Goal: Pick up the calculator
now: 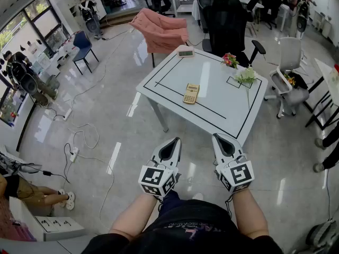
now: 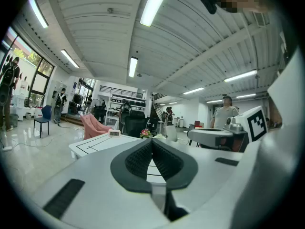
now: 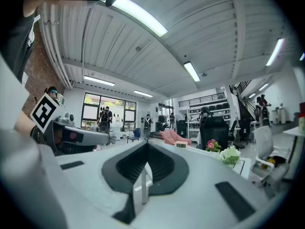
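Observation:
A tan calculator (image 1: 191, 93) lies flat near the middle of the white table (image 1: 159, 89), inside a black taped rectangle. My left gripper (image 1: 175, 140) and right gripper (image 1: 216, 136) are held side by side in front of the table's near corner, well short of the calculator. Both are shut with nothing between the jaws. In the left gripper view the jaws (image 2: 152, 141) meet, with the table beyond them. In the right gripper view the jaws (image 3: 145, 145) are also closed; the calculator is hidden in both gripper views.
On the table stand a small digital clock (image 1: 186, 53) at the far edge, a pink flower bunch (image 1: 230, 60) and a white flower (image 1: 246, 77) at the right. A pink-draped chair (image 1: 161, 32), black office chair (image 1: 228, 20) and white chair (image 1: 288, 73) surround it. Cables (image 1: 79, 142) lie on the floor at left.

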A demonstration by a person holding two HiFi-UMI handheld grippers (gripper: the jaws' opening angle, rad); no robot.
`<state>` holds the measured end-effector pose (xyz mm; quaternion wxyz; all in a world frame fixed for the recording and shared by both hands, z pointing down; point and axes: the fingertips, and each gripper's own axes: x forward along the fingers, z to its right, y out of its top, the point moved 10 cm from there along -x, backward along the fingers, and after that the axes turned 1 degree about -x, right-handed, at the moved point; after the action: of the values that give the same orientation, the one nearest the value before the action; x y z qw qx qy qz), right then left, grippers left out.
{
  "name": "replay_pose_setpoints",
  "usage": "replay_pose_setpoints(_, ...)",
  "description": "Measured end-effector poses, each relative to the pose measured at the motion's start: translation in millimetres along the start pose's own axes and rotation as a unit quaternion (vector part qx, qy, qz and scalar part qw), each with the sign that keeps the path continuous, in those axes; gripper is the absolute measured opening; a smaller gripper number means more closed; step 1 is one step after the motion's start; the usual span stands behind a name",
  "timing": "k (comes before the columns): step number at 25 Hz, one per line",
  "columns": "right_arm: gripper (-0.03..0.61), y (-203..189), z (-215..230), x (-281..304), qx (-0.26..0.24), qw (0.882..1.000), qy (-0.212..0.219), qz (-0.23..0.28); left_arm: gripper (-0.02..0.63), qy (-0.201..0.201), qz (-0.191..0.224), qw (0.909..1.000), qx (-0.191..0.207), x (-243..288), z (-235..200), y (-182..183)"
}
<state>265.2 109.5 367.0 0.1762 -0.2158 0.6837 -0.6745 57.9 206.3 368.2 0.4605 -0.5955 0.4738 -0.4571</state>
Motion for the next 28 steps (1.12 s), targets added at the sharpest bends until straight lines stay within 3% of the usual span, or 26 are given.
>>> replay_pose_setpoints(13,0.002,0,15,7,0.026,0.999,-0.006,0.019,0.005,0.002,0.006,1.0,0.001,15,-4,7)
replay_pose_setpoints(14,0.002,0,16,8,0.026,0.999,-0.009,0.022,0.035,-0.003,0.006,1.0,0.003,16,-4,8)
replay_pose_setpoints(16,0.019,0,20,10,0.031,0.999,-0.015,0.035,0.213,-0.013,0.004,0.9999,0.006,20,-6,9)
replay_pose_setpoints(17,0.057,0,21,11,0.036,0.998,-0.017,0.043,0.287,-0.015,0.003,0.9998,0.009,22,-7,9)
replay_pose_setpoints(18,0.145,-1,22,13,0.041,0.998,-0.019,0.048,0.322,-0.016,0.001,0.9998,0.012,24,-9,9)
replay_pose_setpoints(19,0.216,-2,24,15,0.045,0.998,-0.022,0.049,0.333,-0.018,-0.002,0.9997,0.016,26,-11,9)
replay_pose_setpoints(20,0.245,-4,25,18,0.047,0.997,-0.024,0.048,0.34,-0.021,-0.004,0.9996,0.019,29,-13,8)
replay_pose_setpoints(28,0.262,-14,37,55,0.053,0.996,-0.069,0.028,0.348,-0.058,-0.004,0.9983,0.012,64,-46,5)
